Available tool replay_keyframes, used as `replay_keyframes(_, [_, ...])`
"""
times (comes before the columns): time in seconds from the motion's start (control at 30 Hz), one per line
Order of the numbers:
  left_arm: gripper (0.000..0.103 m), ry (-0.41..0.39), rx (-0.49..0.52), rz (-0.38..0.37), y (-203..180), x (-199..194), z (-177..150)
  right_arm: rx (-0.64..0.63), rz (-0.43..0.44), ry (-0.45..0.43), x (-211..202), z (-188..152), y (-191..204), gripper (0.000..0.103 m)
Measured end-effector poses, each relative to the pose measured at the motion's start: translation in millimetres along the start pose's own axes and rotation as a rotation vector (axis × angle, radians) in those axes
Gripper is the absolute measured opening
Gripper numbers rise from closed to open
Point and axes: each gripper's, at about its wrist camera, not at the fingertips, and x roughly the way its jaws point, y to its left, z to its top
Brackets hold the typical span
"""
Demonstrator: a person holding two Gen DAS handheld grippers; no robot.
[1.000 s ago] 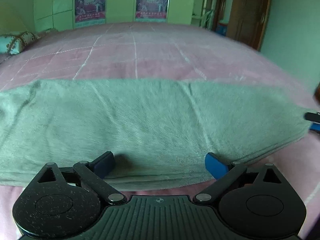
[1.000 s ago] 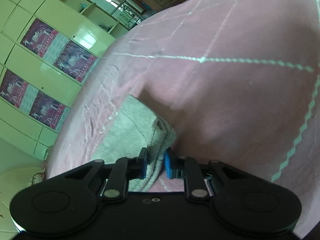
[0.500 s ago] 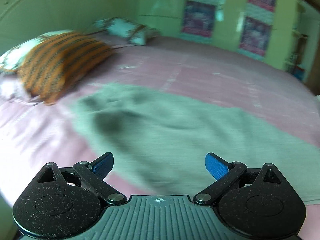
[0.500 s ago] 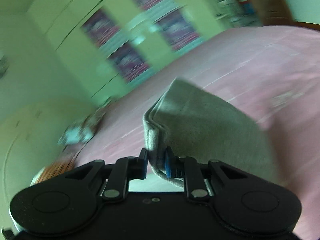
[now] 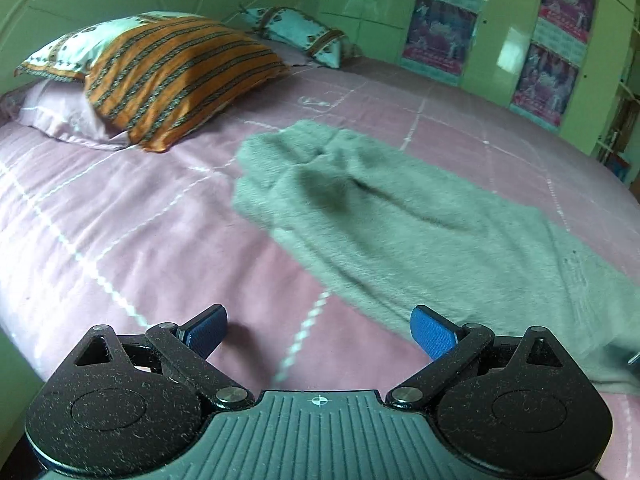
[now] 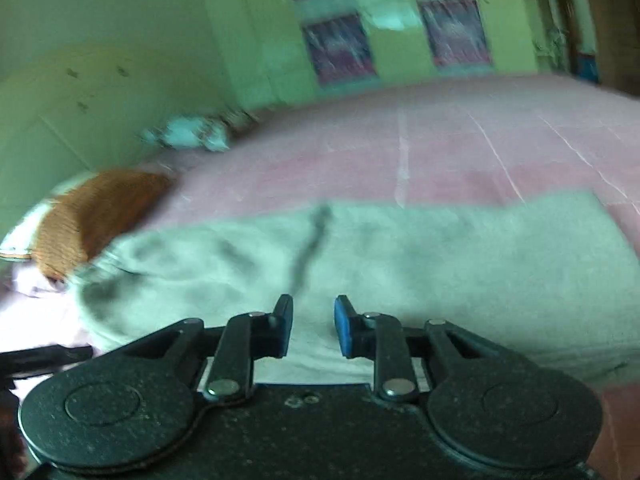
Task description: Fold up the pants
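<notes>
On the pink bedspread (image 5: pixel 120 216) the grey pants (image 5: pixel 420 224) lay stretched out lengthwise, one end bunched near the orange striped pillow (image 5: pixel 176 76). The left gripper (image 5: pixel 318 330) hung above bare bedspread beside the pants, fingers spread wide, grasping nothing. The right gripper (image 6: pixel 314 326) hovered over the pants, fingers parted and empty; that view was blurred.

An orange striped pillow (image 5: pixel 172 76) lies at the bed's (image 5: pixel 100 208) head edge, a teal pillow (image 5: pixel 296 34) behind it, posters (image 5: pixel 440 36) on the green cupboards (image 5: pixel 360 0).
</notes>
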Motion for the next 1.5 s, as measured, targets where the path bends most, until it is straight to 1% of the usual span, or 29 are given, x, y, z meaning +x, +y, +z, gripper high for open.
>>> replay_keyframes(0.03, [0.098, 0.002, 0.002, -0.009, -4, 1, 1, -0.024, 0.015, 0.018, 2, -4, -3, 0.018])
replay_keyframes(0.1, [0.098, -0.009, 0.008, -0.016, -11, -2, 3, -0.013, 0.039, -0.009, -9, 2, -8, 0.016])
replay_keyframes(0.17, [0.098, -0.009, 0.005, -0.032, -16, -3, 2, 0.033, 0.027, -0.115, -33, 12, -23, 0.017])
replay_keyframes(0.2, [0.098, -0.007, 0.004, -0.035, -19, -3, 2, 0.043, 0.004, -0.151, -43, 11, -30, 0.017])
replay_keyframes(0.27, [0.098, -0.005, 0.006, -0.032, -24, -3, 0, 0.073, -0.08, -0.233, -68, 15, -60, 0.018])
replay_keyframes(0.33, [0.098, -0.003, 0.01, -0.036, -32, -2, 1, 0.107, -0.207, -0.265, -86, 14, -90, 0.026])
replay_keyframes(0.37, [0.098, -0.007, 0.017, -0.043, -38, -1, 2, 0.126, -0.237, -0.238, -87, 12, -104, 0.027])
replay_keyframes(0.4, [0.098, -0.012, 0.03, -0.055, -46, 0, 3, 0.131, -0.257, -0.181, -80, 9, -114, 0.027])
replay_keyframes(0.43, [0.098, -0.013, 0.047, -0.061, -56, 3, 4, 0.126, -0.274, -0.074, -67, 6, -126, 0.026])
replay_keyframes(0.47, [0.098, -0.011, 0.062, -0.065, -67, 4, 5, 0.088, -0.257, -0.024, -60, 3, -133, 0.024])
replay_keyframes(0.53, [0.098, -0.017, 0.095, -0.07, -84, 8, 9, 0.058, -0.243, -0.056, -67, 9, -131, 0.023])
replay_keyframes(0.63, [0.098, -0.024, 0.145, -0.042, -101, 18, 19, 0.07, -0.237, -0.161, -78, 29, -137, 0.024])
replay_keyframes(0.7, [0.098, -0.022, 0.128, -0.03, -100, 23, 25, 0.077, -0.249, -0.163, -72, 50, -152, 0.026])
replay_keyframes(0.8, [0.098, -0.025, 0.111, -0.008, -92, 25, 30, 0.061, -0.285, -0.148, -41, 81, -162, 0.027])
replay_keyframes(0.83, [0.098, -0.031, 0.111, 0.006, -86, 24, 31, 0.062, -0.287, -0.114, -25, 81, -165, 0.029])
replay_keyframes(0.87, [0.098, -0.032, 0.108, 0.013, -79, 25, 31, 0.081, -0.285, -0.012, -3, 84, -173, 0.036])
replay_keyframes(0.9, [0.098, -0.035, 0.101, 0.018, -70, 24, 31, 0.077, -0.289, 0.045, 6, 83, -174, 0.038])
replay_keyframes(0.93, [0.098, -0.05, 0.089, 0.031, -59, 21, 31, 0.054, -0.3, 0.015, 2, 82, -169, 0.038])
replay_keyframes(0.97, [0.098, -0.07, 0.073, 0.038, -46, 19, 31, 0.056, -0.286, -0.023, -7, 79, -166, 0.041])
replay_keyframes(1.03, [0.098, -0.077, 0.018, 0.033, -17, 19, 31, 0.087, -0.218, -0.1, -29, 68, -162, 0.039])
replay_keyframes(1.07, [0.098, -0.061, -0.014, 0.025, -4, 22, 32, 0.093, -0.208, -0.121, -36, 62, -159, 0.039])
replay_keyframes(1.13, [0.098, -0.022, -0.103, -0.047, 22, 34, 33, 0.108, -0.178, -0.147, -47, 50, -155, 0.039])
replay_keyframes(1.17, [0.098, -0.011, -0.137, -0.085, 32, 41, 33, 0.115, -0.161, -0.145, -50, 45, -153, 0.039])
replay_keyframes(1.3, [0.098, -0.007, -0.175, -0.241, 57, 74, 46, 0.112, -0.166, -0.117, -52, 32, -138, 0.039])
replay_keyframes(1.37, [0.098, -0.01, -0.206, -0.319, 66, 96, 55, 0.086, -0.169, -0.094, -48, 30, -126, 0.039])
replay_keyframes(1.4, [0.092, -0.016, -0.249, -0.357, 72, 104, 59, 0.069, -0.169, -0.083, -47, 29, -118, 0.039])
replay_keyframes(1.43, [0.067, -0.024, -0.303, -0.378, 78, 110, 61, 0.054, -0.17, -0.075, -45, 28, -110, 0.039])
replay_keyframes(1.47, [0.032, -0.016, -0.347, -0.362, 85, 115, 63, 0.04, -0.165, -0.07, -42, 29, -100, 0.039])
replay_keyframes(1.5, [0.032, -0.023, -0.384, -0.379, 88, 117, 63, 0.019, -0.154, -0.067, -38, 29, -88, 0.039])
